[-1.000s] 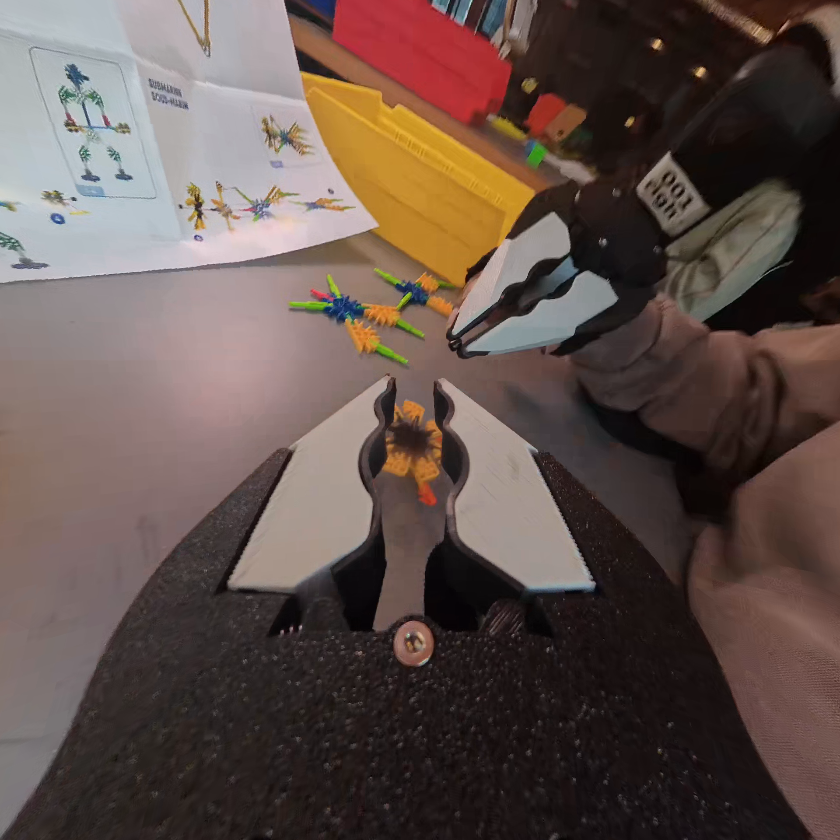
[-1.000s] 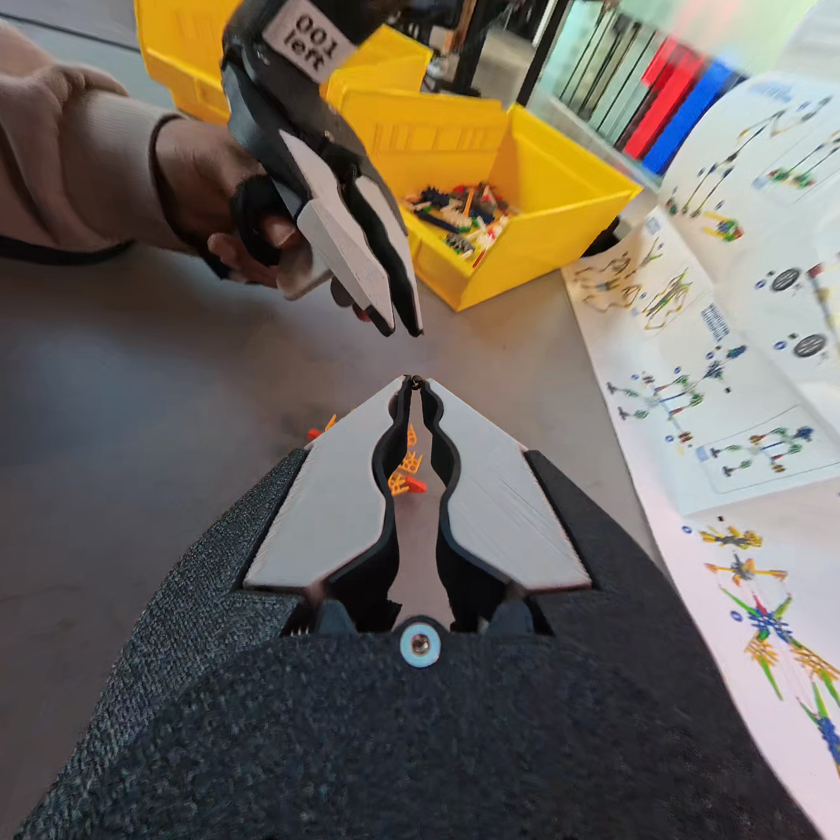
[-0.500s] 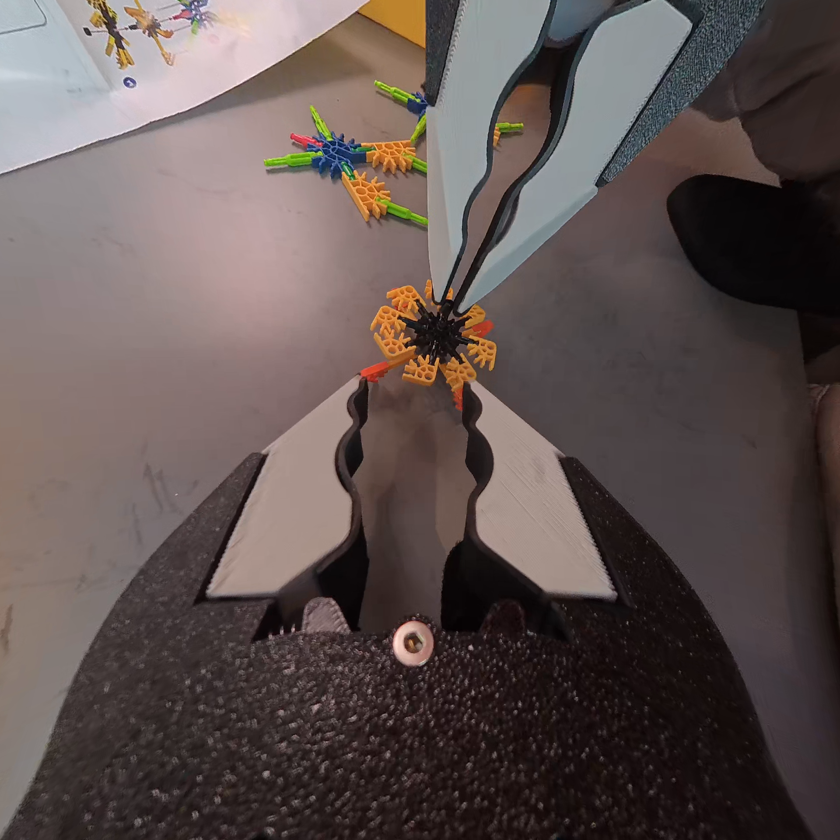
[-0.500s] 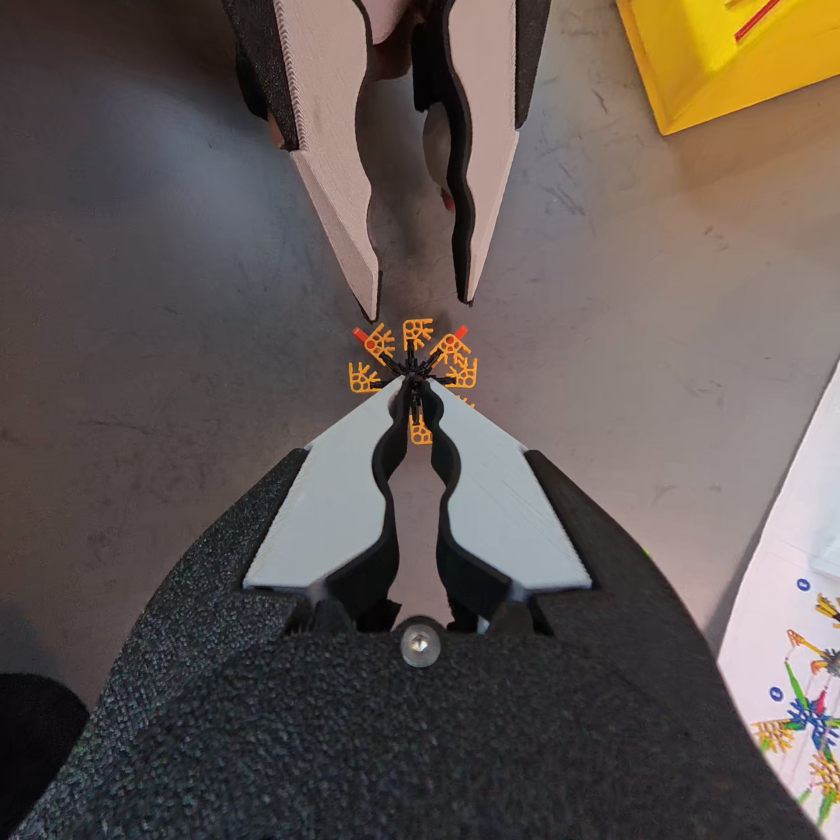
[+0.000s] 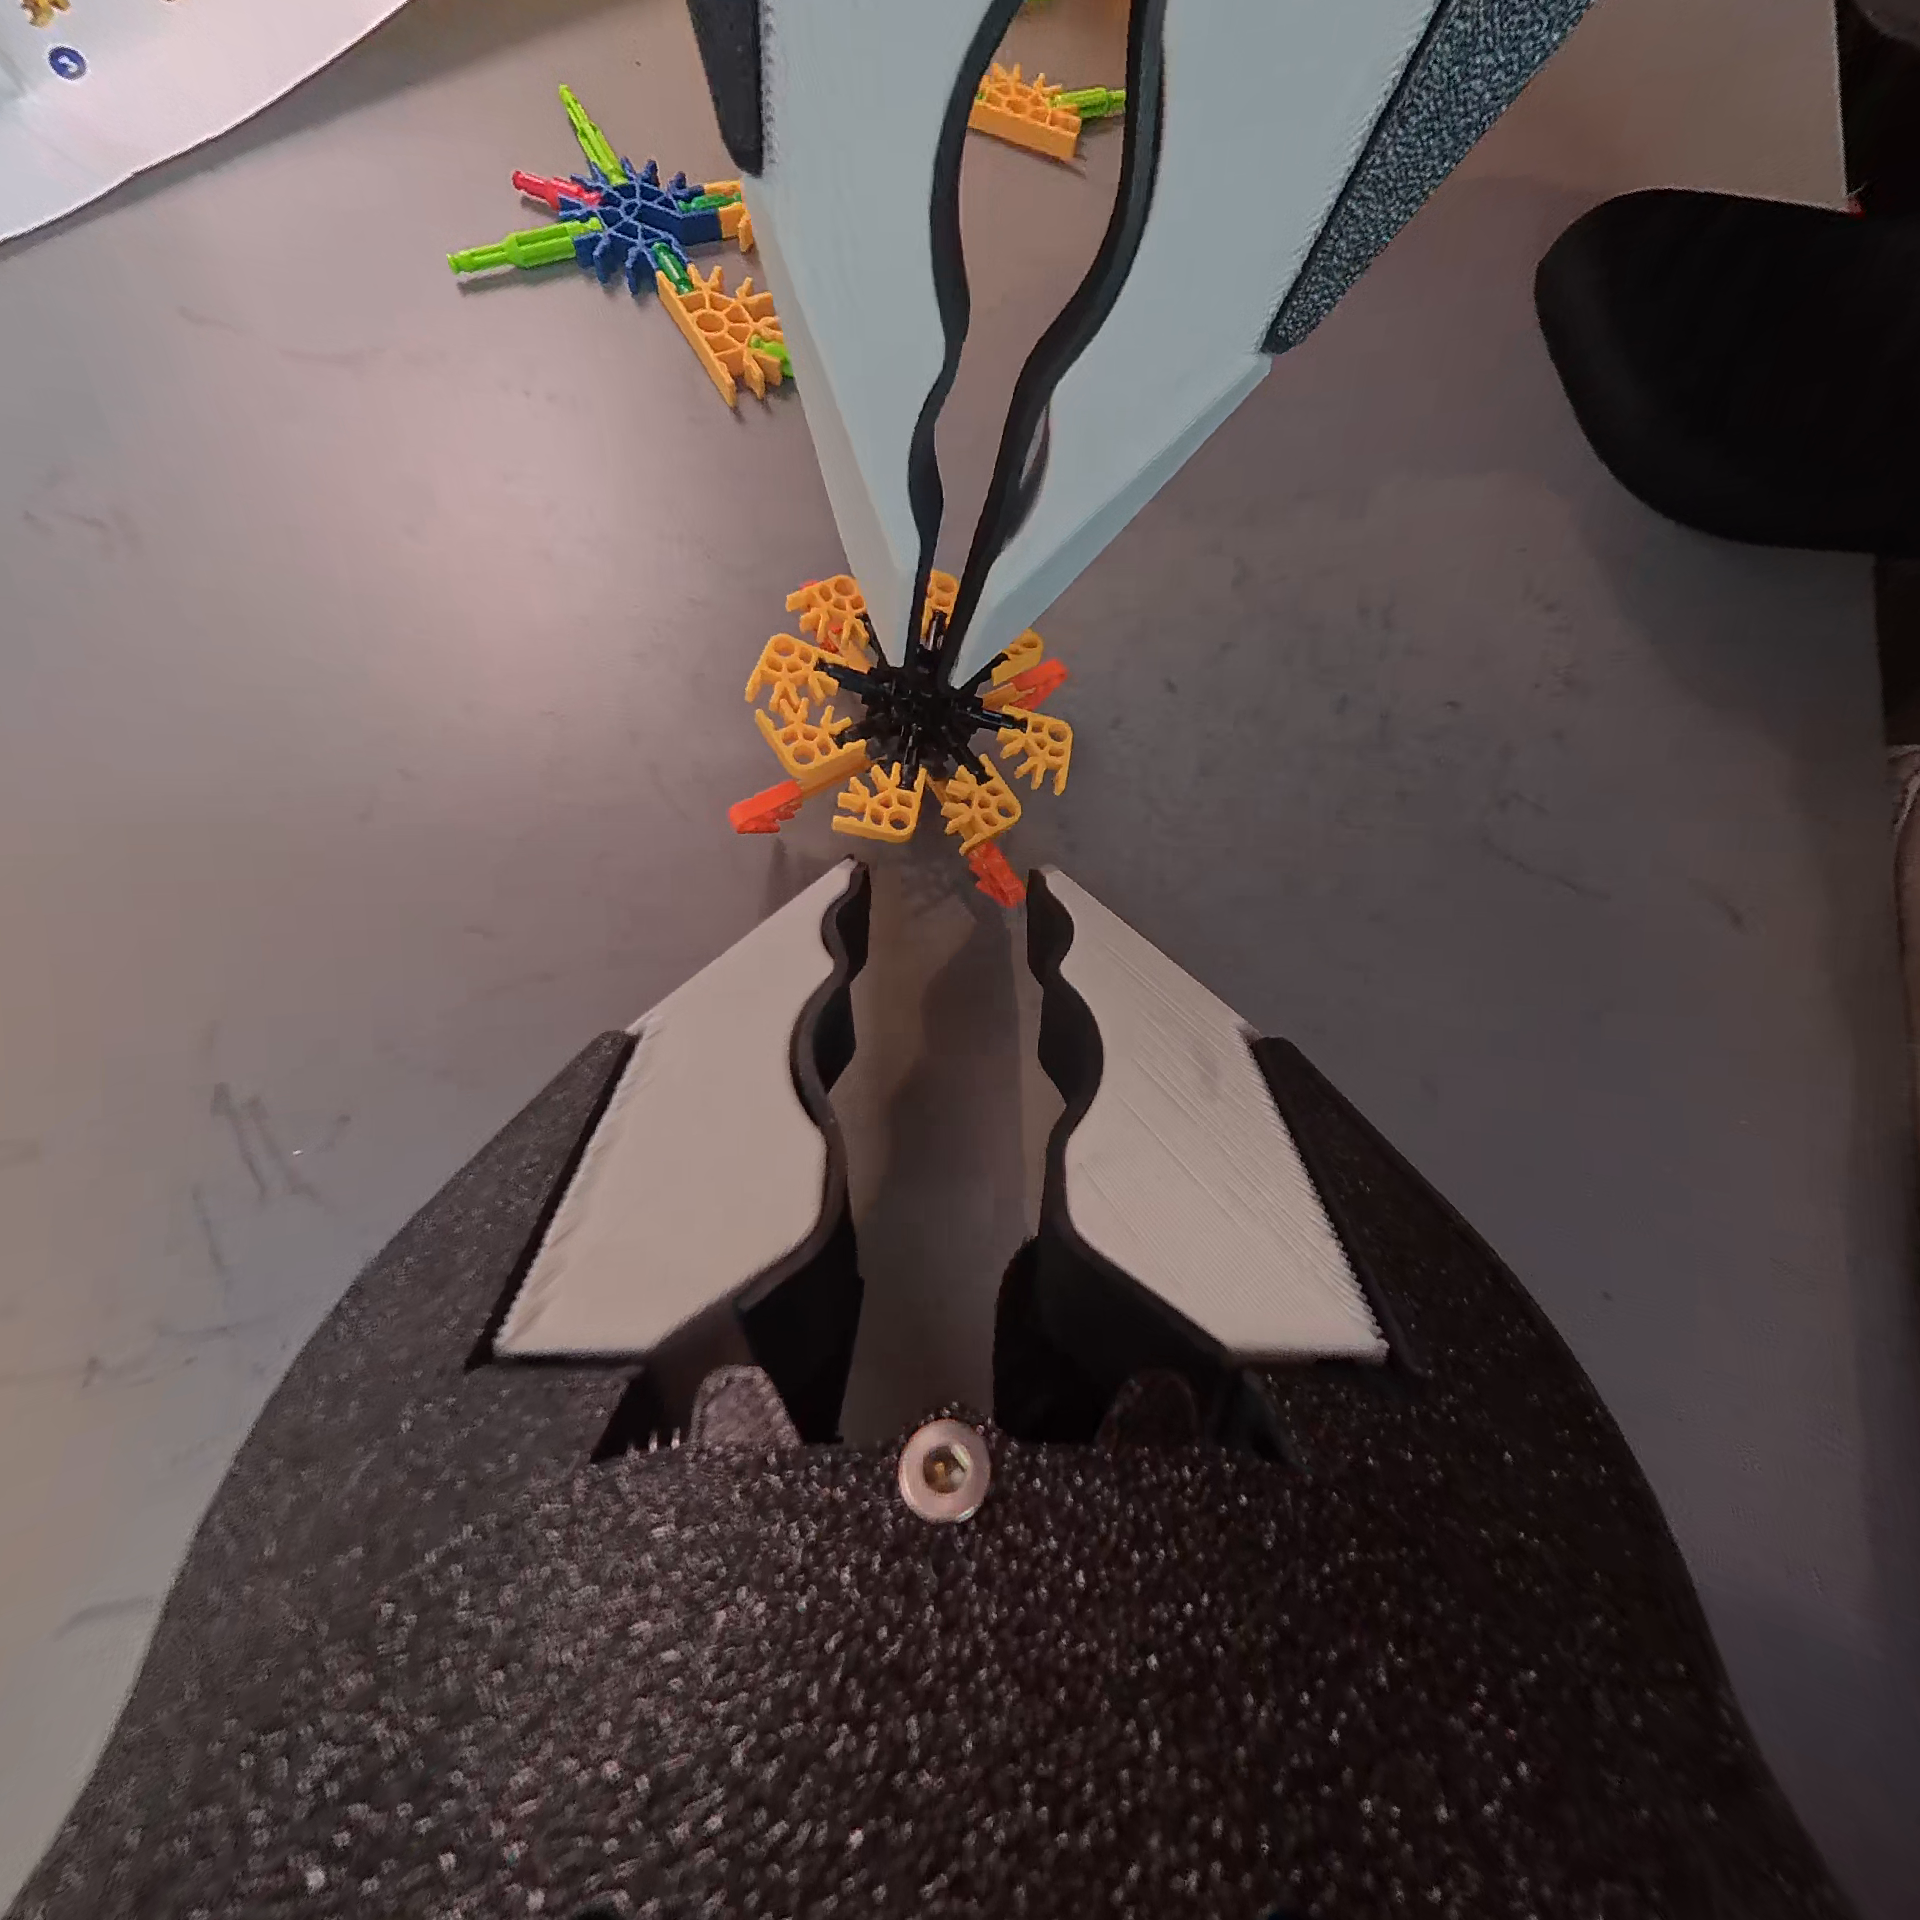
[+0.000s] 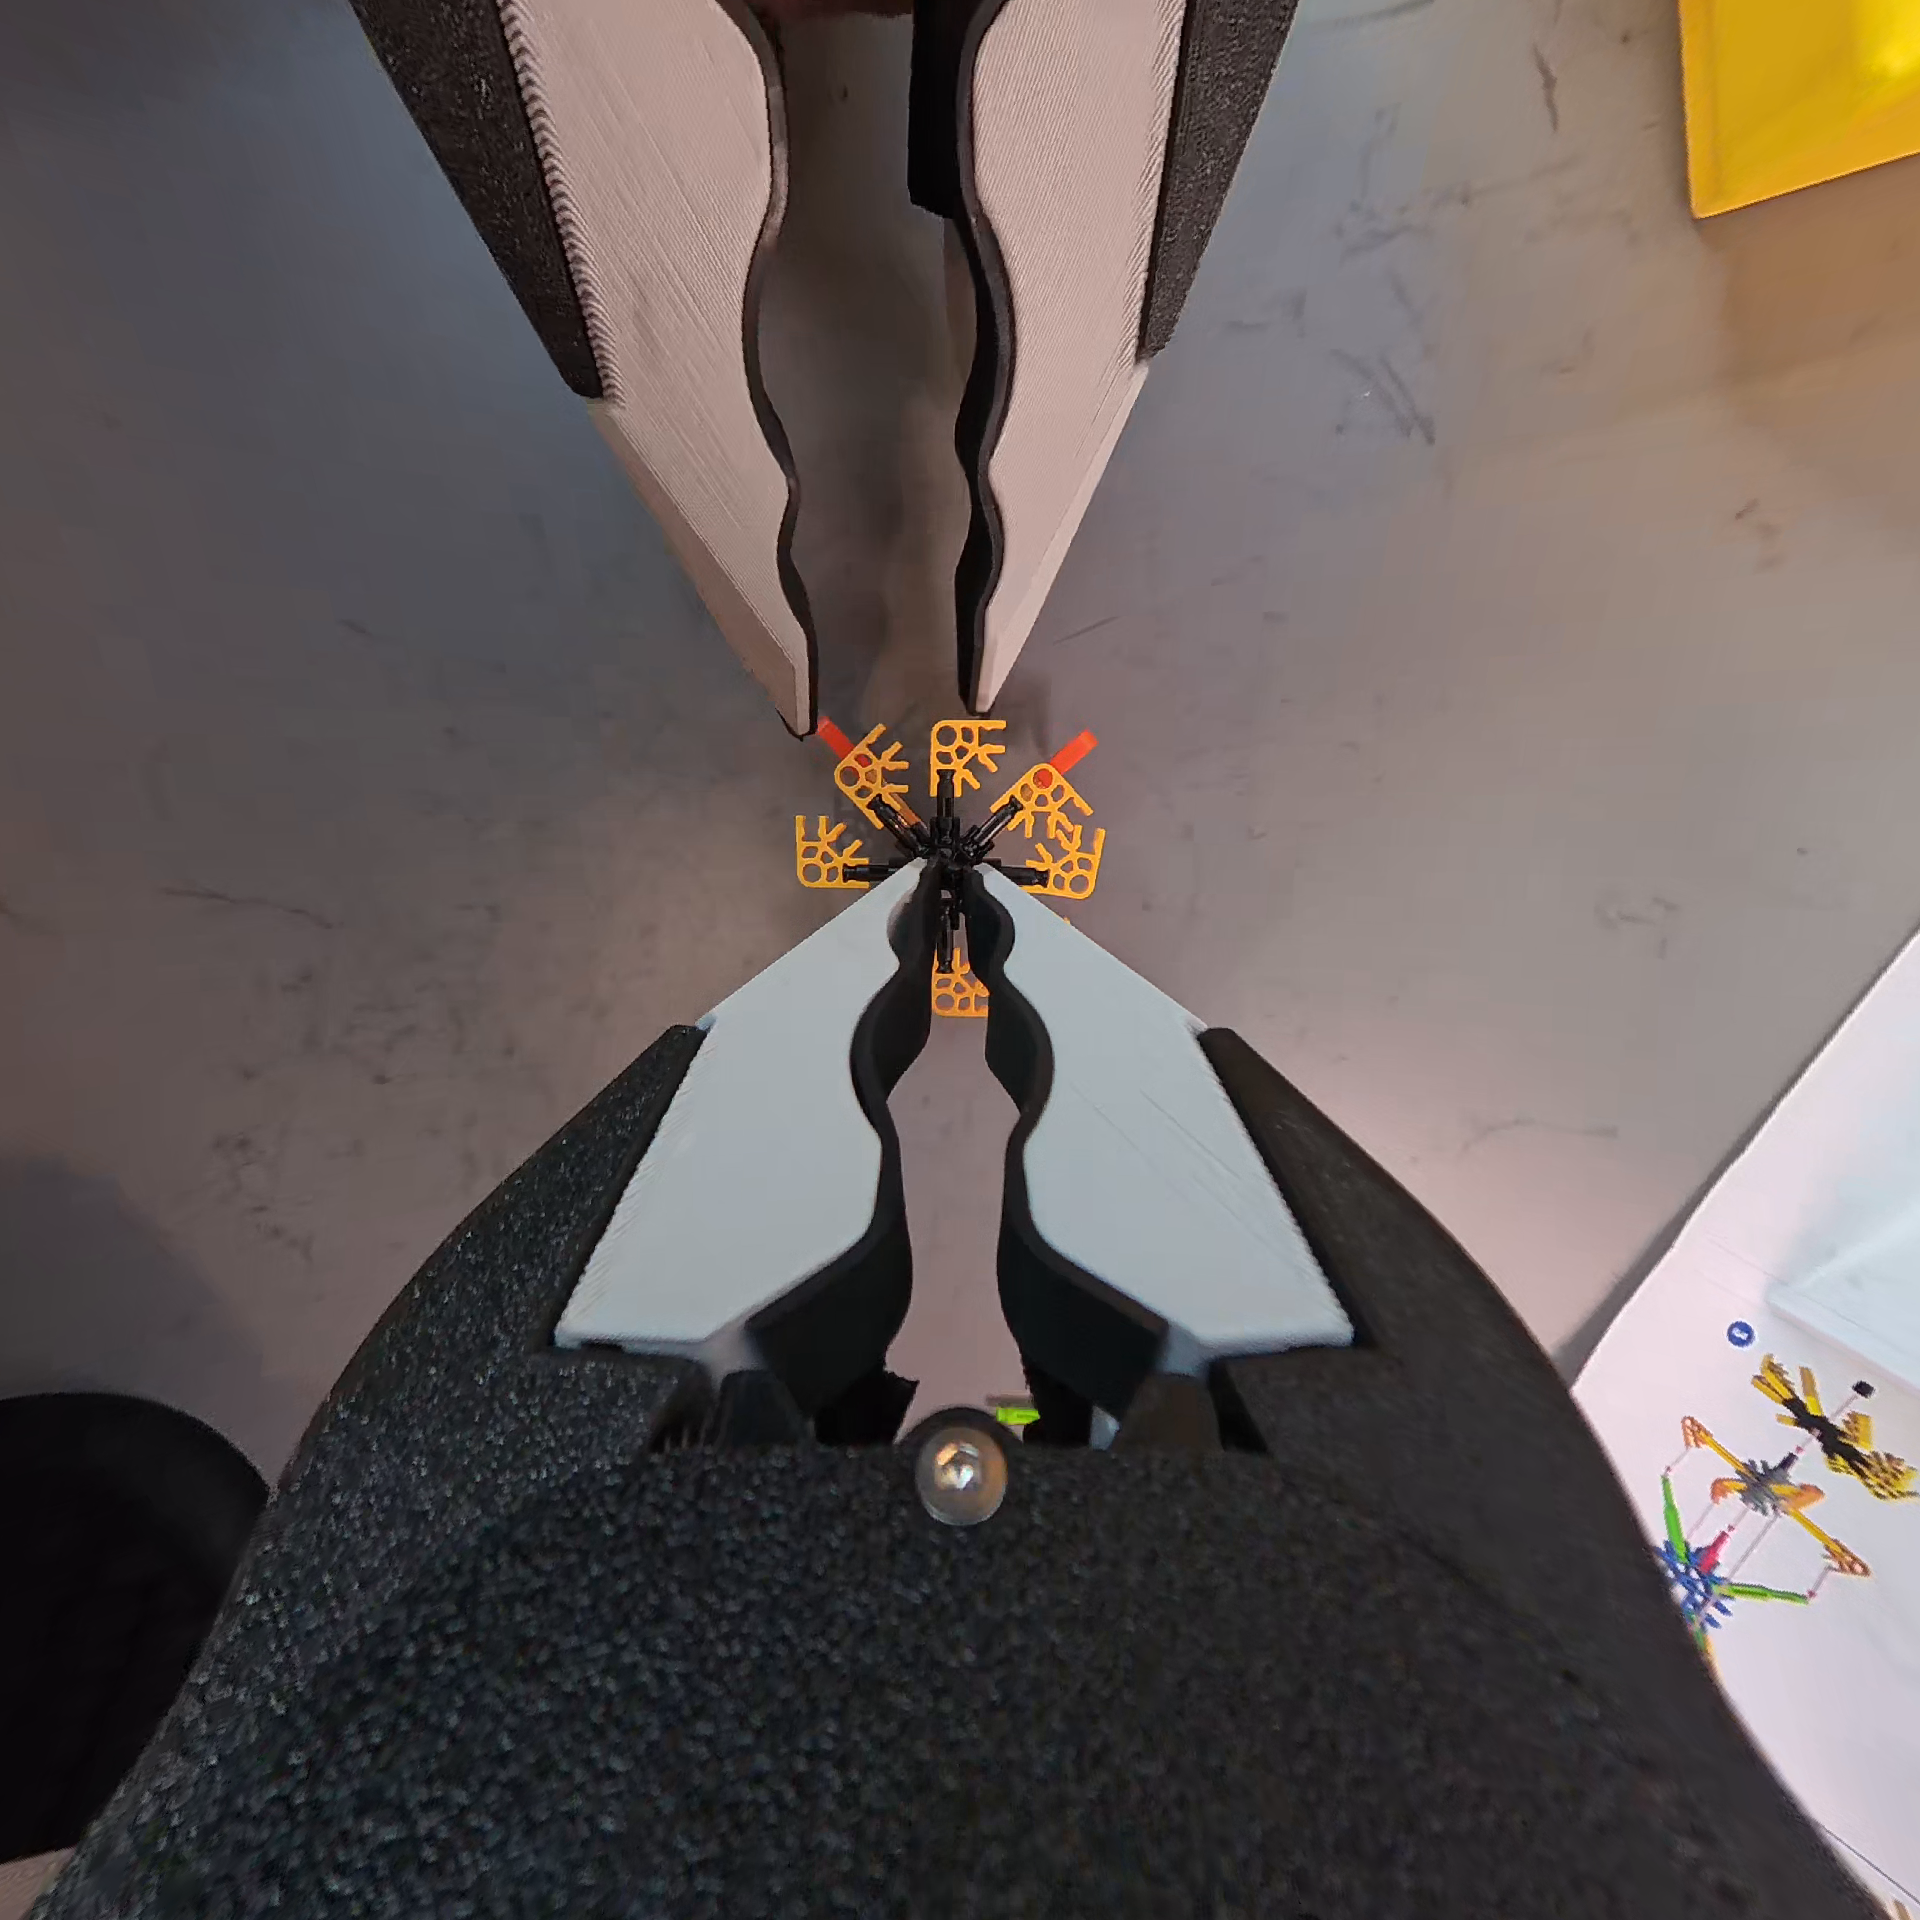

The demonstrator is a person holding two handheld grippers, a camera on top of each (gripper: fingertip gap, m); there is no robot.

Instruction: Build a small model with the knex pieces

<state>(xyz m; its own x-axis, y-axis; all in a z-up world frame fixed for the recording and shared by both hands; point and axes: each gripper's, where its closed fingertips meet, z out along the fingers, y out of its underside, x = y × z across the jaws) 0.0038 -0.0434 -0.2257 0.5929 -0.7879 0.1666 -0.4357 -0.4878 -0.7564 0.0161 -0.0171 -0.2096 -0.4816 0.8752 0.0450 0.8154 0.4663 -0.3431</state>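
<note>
A small toy piece [image 5: 805, 743], a black hub ringed by orange connectors with red tips, sits at the grey table surface between both grippers. My right gripper [image 6: 945, 883] is shut on its black hub; in the left wrist view it [image 5: 935, 649] comes down from the top. The piece also shows in the right wrist view [image 6: 966, 753]. My left gripper [image 5: 945, 883] is open and empty, its tips just short of the piece's near edge. One tip is next to a red tip. In the right wrist view the left gripper [image 6: 888, 717] faces mine from above.
A blue, green and yellow toy assembly [image 5: 634, 213] and another yellow part [image 5: 1023, 104] lie farther back. A white instruction sheet [image 6: 1818, 1403] lies at the right, a yellow bin [image 6: 1808, 94] at the far right. A black object [image 5: 1745, 364] sits close by. About 4 cm separates my left fingertips from my right.
Both grippers came down over the toy piece on the table. The right gripper closed on its hub. The left jaws opened, then narrowed slightly in the last half second.
</note>
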